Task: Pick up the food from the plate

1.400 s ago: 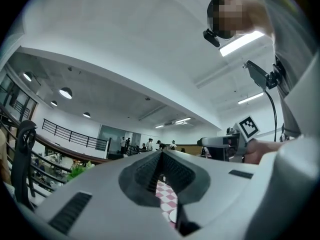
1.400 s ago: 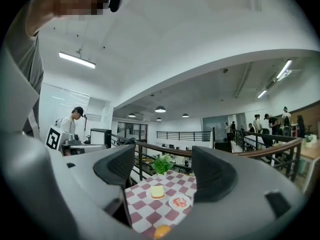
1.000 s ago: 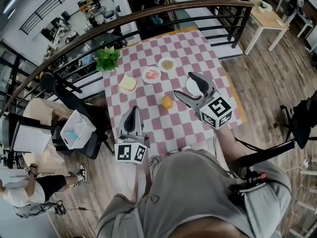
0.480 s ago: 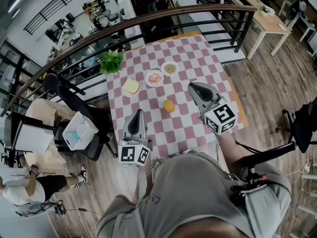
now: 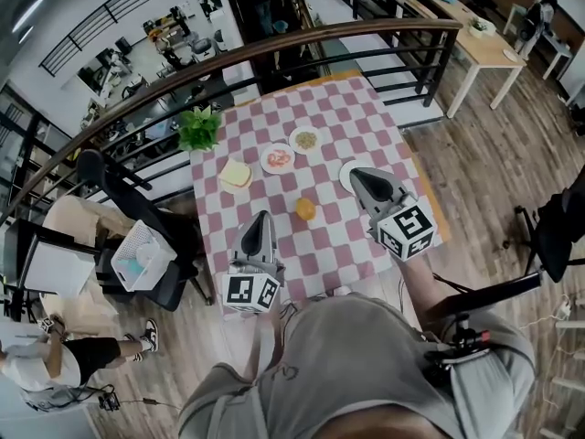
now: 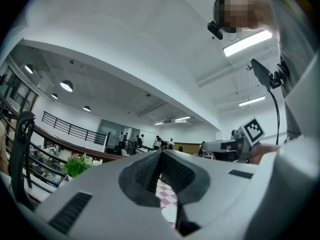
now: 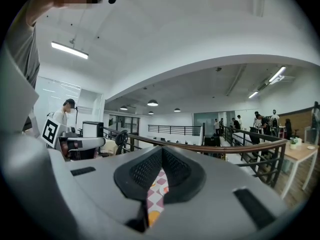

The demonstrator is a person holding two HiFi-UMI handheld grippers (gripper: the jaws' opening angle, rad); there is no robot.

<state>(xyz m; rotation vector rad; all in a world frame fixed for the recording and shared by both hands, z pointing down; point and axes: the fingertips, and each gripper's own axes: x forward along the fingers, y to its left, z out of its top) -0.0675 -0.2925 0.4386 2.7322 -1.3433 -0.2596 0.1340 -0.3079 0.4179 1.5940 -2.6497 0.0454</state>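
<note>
Head view: left claw [image 5: 259, 217] near-level, closed.

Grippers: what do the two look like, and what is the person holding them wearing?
The left gripper and right gripper match: light grey plastic bodies that taper to two jaws lined with dark ribbed pads. Each carries a white cube printed with black square markers. The person wears a grey top.
</note>
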